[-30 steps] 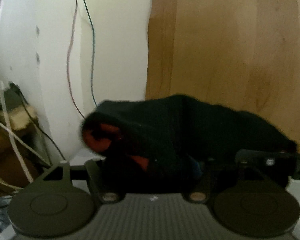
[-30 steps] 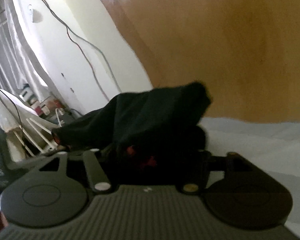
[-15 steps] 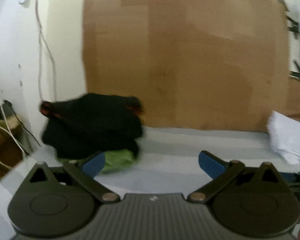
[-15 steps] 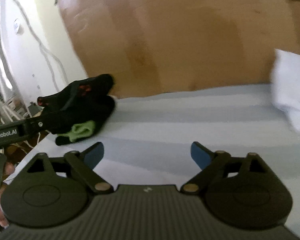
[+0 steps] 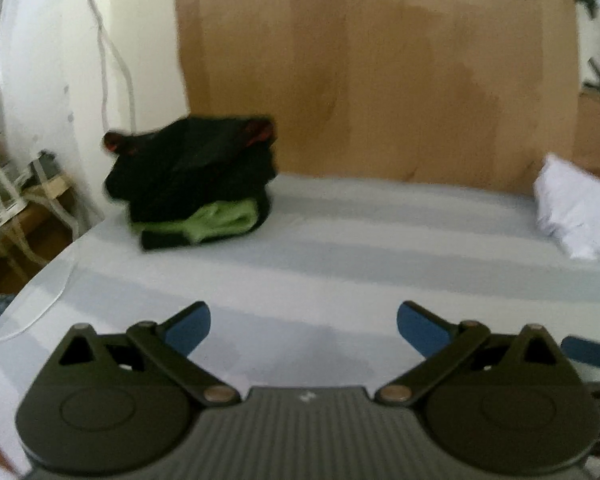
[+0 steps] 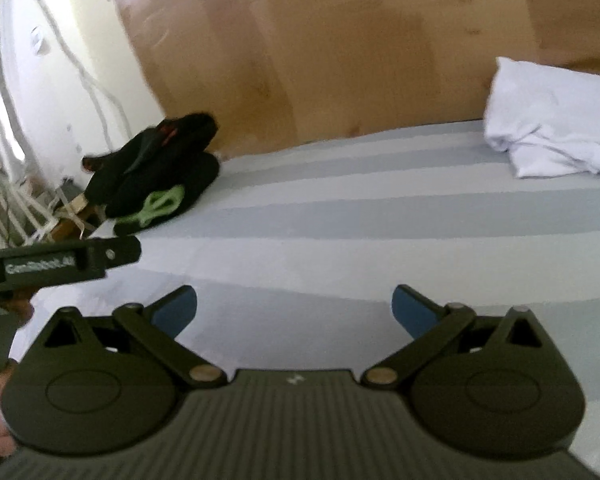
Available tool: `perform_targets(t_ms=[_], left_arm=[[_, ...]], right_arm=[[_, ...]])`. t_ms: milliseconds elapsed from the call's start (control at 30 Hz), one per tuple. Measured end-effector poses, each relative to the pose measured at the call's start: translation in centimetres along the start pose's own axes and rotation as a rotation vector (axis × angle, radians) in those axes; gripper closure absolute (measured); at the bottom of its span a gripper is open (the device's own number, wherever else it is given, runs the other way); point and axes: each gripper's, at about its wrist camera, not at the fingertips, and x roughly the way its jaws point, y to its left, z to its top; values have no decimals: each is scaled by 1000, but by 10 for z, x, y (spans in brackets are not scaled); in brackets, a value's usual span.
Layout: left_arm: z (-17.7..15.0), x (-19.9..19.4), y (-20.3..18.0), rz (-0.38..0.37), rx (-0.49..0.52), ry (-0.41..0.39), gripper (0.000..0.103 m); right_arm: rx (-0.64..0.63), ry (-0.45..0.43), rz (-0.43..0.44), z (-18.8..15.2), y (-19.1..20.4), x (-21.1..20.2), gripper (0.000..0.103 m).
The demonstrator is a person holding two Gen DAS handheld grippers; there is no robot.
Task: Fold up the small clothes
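At the far left of the striped bed sheet (image 5: 340, 248), close to the brown board (image 5: 380, 72), a stack of folded dark clothes (image 5: 192, 172) is seen, with a green garment (image 5: 220, 218) sandwiched near its bottom; in the right wrist view the same stack (image 6: 156, 172) lies far left, well apart from both tools. The left tool (image 5: 303, 326) is held with its jaws spread wide and nothing between the blue pads, low over bare sheet. The right tool (image 6: 294, 308) is likewise spread and empty. At the far right a crumpled white garment (image 6: 552, 128) is lying unfolded, also seen at the right edge of the left view (image 5: 576, 212). The step in hand is judged to be the pause between garments: one piece is stacked, and the white piece is probably next. A reach to the far right is called for, with a pinch on an edge or corner so the cloth can be drawn flat in the middle of the sheet.
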Motion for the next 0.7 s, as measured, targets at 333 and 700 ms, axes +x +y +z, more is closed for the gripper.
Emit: perform_targets(t_ms=[333,700], left_arm=[[-25,8,21,95,-29,89,0],[-30,15,31,150,-15,135,0]], right_arm=[[-116,34,3,-9,20,5,0],[-124,60,25,-9,32,10,0]])
